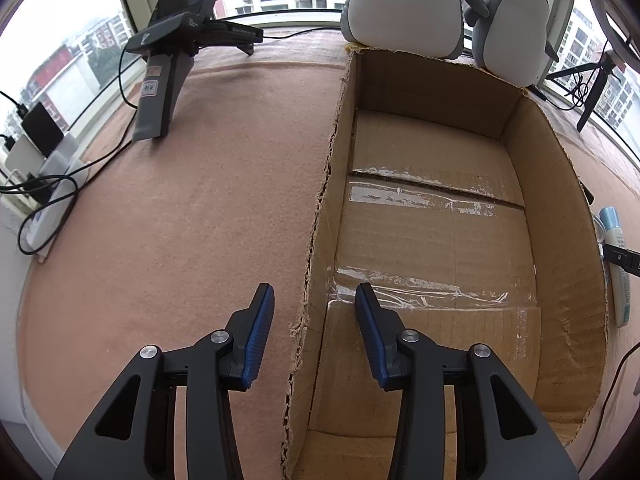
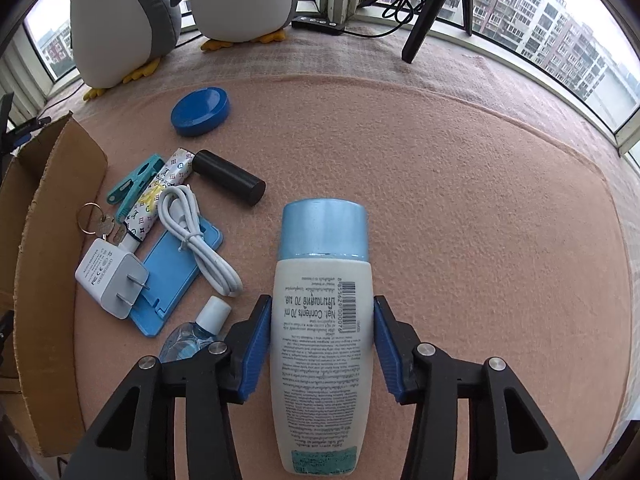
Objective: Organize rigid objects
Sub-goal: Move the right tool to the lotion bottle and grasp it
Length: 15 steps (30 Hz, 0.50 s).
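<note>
In the right wrist view a white bottle with a light blue cap lies lengthwise on the pink cloth, cap pointing away. My right gripper is shut on it, both blue pads pressed against its sides. The same bottle shows at the far right edge of the left wrist view, outside the cardboard box. That box stands open with nothing inside. My left gripper hangs open above the box's torn left wall, holding nothing.
Left of the bottle lie a blue round lid, black cylinder, patterned tube, teal clothespin, keys, white charger, white cable, blue stand, small clear bottle. Plush penguins line the window.
</note>
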### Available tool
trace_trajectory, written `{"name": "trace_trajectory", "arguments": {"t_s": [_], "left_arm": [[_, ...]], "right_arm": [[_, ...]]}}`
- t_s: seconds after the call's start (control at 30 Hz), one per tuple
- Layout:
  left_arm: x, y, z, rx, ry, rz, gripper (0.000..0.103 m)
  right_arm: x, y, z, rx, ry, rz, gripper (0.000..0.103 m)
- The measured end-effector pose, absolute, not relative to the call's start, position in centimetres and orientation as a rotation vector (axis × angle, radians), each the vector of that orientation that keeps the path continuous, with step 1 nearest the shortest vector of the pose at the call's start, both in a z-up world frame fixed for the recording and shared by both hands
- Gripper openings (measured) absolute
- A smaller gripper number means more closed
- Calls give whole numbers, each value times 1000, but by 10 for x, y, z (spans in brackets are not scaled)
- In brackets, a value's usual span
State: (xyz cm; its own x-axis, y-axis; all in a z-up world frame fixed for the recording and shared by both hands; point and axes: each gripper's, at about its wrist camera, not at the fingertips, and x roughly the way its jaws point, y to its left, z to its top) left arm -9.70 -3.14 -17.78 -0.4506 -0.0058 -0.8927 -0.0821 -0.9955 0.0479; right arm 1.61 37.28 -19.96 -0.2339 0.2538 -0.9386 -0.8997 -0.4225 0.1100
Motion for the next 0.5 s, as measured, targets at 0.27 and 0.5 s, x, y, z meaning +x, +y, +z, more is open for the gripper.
{"name": "trace_trajectory", "arguments": {"t_s": [0.27,0.5], "left_arm": [[-97,-29,-178,-1621,129,2631,37],[-97,-29,-178,-1620,129,2631,36]], "right_arm": [[21,369,-201,-1152,899,1798,44],[33,371,-200,-1084,983,1797,44]]}}
